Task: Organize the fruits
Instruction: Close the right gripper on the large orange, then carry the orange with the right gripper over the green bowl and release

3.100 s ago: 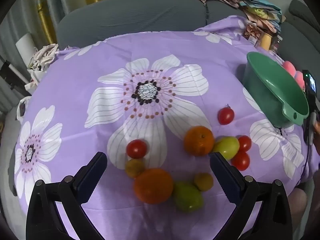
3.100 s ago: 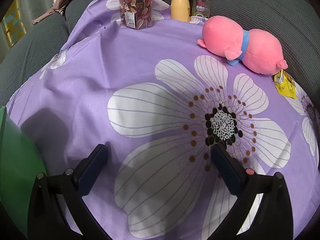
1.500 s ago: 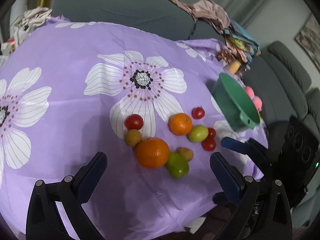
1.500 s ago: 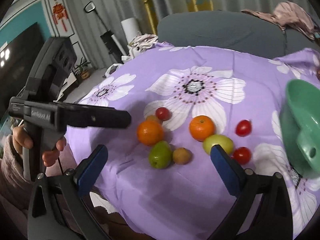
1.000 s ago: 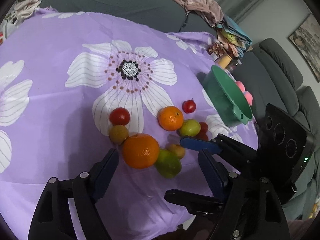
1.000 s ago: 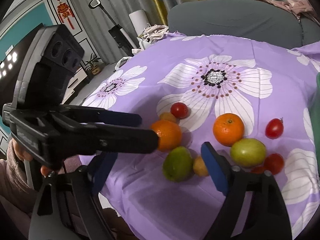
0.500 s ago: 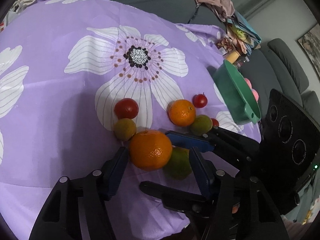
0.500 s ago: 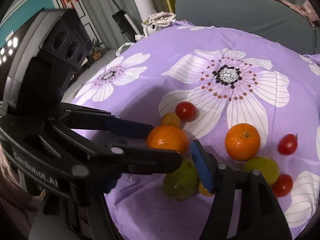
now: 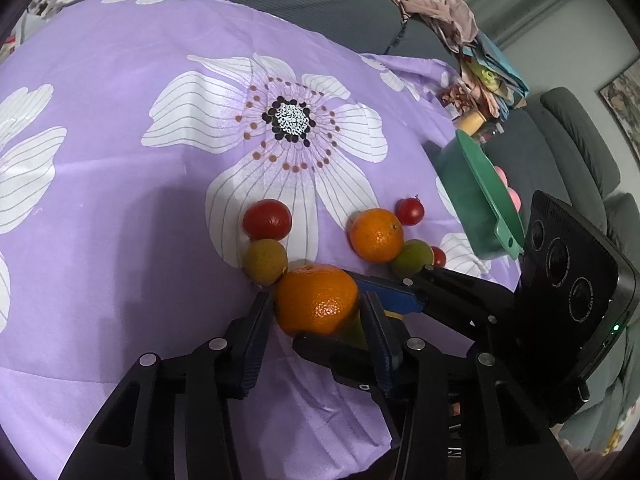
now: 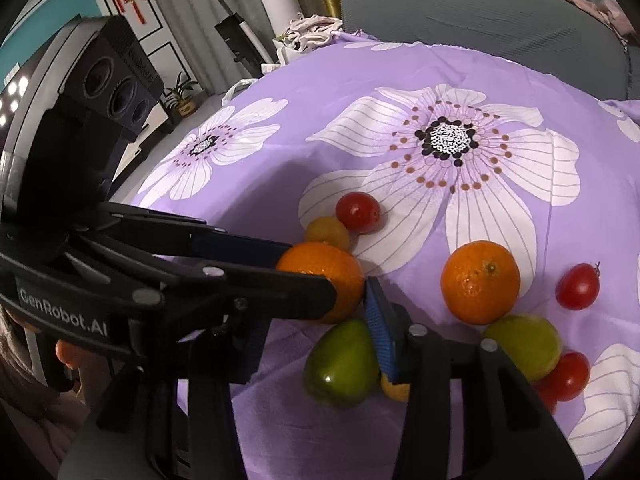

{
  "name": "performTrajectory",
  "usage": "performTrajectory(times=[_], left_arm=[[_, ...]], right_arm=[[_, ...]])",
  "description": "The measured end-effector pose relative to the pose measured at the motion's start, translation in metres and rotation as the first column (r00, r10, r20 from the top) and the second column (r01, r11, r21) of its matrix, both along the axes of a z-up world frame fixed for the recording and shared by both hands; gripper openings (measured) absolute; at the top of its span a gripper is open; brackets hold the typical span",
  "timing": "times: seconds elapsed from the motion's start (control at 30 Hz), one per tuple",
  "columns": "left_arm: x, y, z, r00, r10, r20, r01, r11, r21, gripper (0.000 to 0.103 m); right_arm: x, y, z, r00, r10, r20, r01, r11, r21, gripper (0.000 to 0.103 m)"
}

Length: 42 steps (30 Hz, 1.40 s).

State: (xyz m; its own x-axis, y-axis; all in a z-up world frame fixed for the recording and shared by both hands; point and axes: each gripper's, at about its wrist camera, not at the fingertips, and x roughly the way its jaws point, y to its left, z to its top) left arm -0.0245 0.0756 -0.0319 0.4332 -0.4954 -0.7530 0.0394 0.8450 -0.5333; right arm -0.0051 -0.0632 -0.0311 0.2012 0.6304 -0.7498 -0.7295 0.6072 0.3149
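Both grippers crowd one orange at the lower middle of the frame.

My left gripper has its jaws against both sides of the big orange, which sits on the purple flowered cloth; I judge it clenched on the fruit, not lifted yet. My right gripper reaches in just beside it with the green fruit between its jaws, but the left gripper blocks one finger, so I can't tell whether it has taken hold. The orange looks firm, round and fairly heavy, with dimpled skin that should grip well; I'd hold it across its widest part so it can't squirt out. The green bowl waits at right, well apart.
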Motion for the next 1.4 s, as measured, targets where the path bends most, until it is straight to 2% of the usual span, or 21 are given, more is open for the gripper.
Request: performTrajectory(times=[0.27,0.5,0.87,1.13,1.4], left_arm=[[-0.002,-0.005,0.015,0.999,-0.014,0.049,0.014,1.000,0.001,0.045],[0.001,-0.020,0.032,0.996,-0.029,0.082,0.025,0.998,0.051,0.045],[0.021,-0.068,0.067,0.985,-0.095,0.146,0.076,0.988,0.132,0.045],[0.040,-0.112,0.099,0.955,-0.194,0.223,0.150,0.969,0.197,0.045],[0.060,-0.154,0.113,0.922,-0.279,0.269,0.226,0.951,0.213,0.045]], right_arm=[[-0.006,-0.010,0.011,0.998,-0.049,0.030,0.047,0.997,0.056,0.046],[-0.008,-0.020,0.025,0.994,-0.081,0.078,0.074,0.993,0.090,0.046],[0.001,-0.064,0.047,0.977,-0.171,0.128,0.145,0.972,0.186,0.045],[0.011,-0.106,0.069,0.943,-0.278,0.181,0.225,0.937,0.269,0.045],[0.017,-0.149,0.082,0.892,-0.402,0.206,0.329,0.891,0.314,0.046]])
